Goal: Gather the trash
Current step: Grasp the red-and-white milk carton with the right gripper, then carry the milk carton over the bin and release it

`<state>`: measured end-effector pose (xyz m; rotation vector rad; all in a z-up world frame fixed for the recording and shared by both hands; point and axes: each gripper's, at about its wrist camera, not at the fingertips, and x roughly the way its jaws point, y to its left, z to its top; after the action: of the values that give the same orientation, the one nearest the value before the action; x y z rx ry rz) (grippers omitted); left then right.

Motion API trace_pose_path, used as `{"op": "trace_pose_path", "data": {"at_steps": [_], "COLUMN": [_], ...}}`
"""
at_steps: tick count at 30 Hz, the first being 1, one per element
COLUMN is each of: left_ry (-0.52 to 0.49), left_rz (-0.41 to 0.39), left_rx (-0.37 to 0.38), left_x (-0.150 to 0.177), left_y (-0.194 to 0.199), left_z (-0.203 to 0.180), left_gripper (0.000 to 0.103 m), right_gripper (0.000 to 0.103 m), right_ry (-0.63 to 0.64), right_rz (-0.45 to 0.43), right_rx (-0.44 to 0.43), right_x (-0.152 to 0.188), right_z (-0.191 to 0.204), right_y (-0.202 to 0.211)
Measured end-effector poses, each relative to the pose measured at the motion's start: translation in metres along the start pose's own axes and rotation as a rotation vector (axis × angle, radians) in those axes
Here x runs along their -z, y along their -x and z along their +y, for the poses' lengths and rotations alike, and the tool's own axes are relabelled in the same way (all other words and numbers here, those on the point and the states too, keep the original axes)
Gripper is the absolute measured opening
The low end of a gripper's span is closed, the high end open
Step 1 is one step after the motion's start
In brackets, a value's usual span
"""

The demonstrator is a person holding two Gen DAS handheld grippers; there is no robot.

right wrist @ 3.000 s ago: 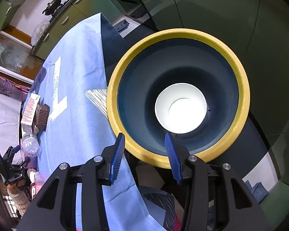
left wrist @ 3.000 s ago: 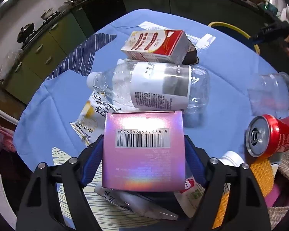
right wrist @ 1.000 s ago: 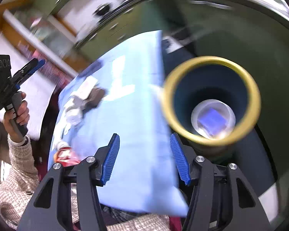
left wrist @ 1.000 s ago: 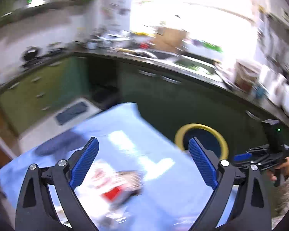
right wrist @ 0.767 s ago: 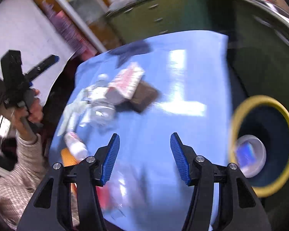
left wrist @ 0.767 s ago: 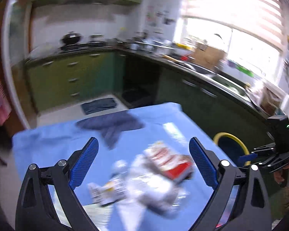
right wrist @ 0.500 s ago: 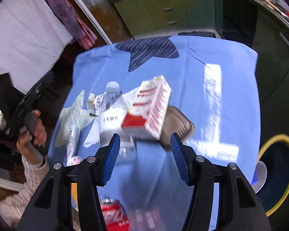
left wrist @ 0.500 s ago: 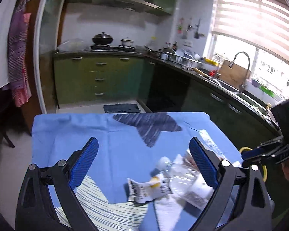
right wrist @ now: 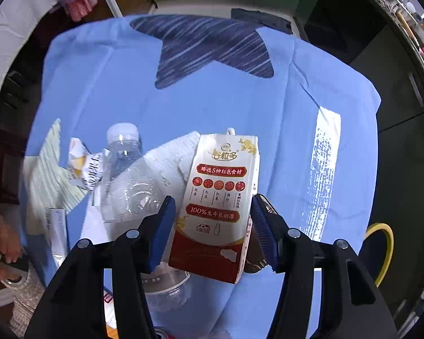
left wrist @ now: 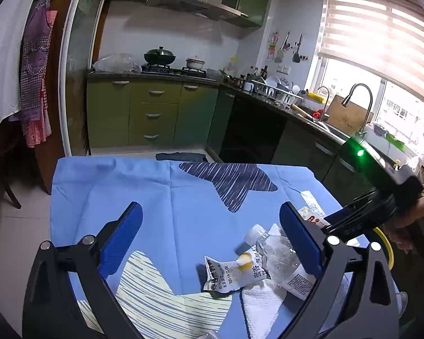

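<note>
While the right gripper points down over the worktop, its jaws stand apart on either side of the carton, pads not visibly pressing it; whether they touch it is unclear. Carton is white and red, lying flat on the blue cloth, top end away from the camera. Just left of it lies a clear bottle on its side, cap away from the camera, partly on a white paper towel. A crumpled snack wrapper sits left of the bottle neck. A white tube lies near the left edge. A yellow bin rim shows low at right, off the worktop edge. The left gripper is wide apart with nothing between the jaws, held above the worktop near side. In its view the wrapper, bottle and towel lie at lower right, partly behind its right finger. The right gripper's body, green light lit, is at right, held by a hand. The bin rim peeks out behind it. Green kitchen cabinets stand behind.
</note>
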<state>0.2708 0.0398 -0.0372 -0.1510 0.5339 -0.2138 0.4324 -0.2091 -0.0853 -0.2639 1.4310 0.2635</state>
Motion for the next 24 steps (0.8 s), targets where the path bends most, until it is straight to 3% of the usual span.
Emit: {"op": "trace_pose_path", "data": {"at_steps": [9,15,24], "left_ry": [0.008,0.015,0.004], "left_rz": [-0.009,-0.013,-0.002], "left_rx": [-0.002,-0.006,-0.023], "left_x": [0.002,0.003,0.005], "left_y": [0.003,0.005,0.001], "left_z": [0.003,0.005,0.0], "left_gripper": [0.093,0.094,0.094], "right_gripper": [0.051,0.051,0.051], "right_ry": [0.031,0.003,-0.146], "right_rz": [0.015,-0.052,-0.187], "right_rx": [0.084,0.028,-0.076], "right_x": [-0.001,0.009,0.072], "right_z": [0.003,-0.014,-0.101], "right_y": [-0.007,0.028,0.104]}}
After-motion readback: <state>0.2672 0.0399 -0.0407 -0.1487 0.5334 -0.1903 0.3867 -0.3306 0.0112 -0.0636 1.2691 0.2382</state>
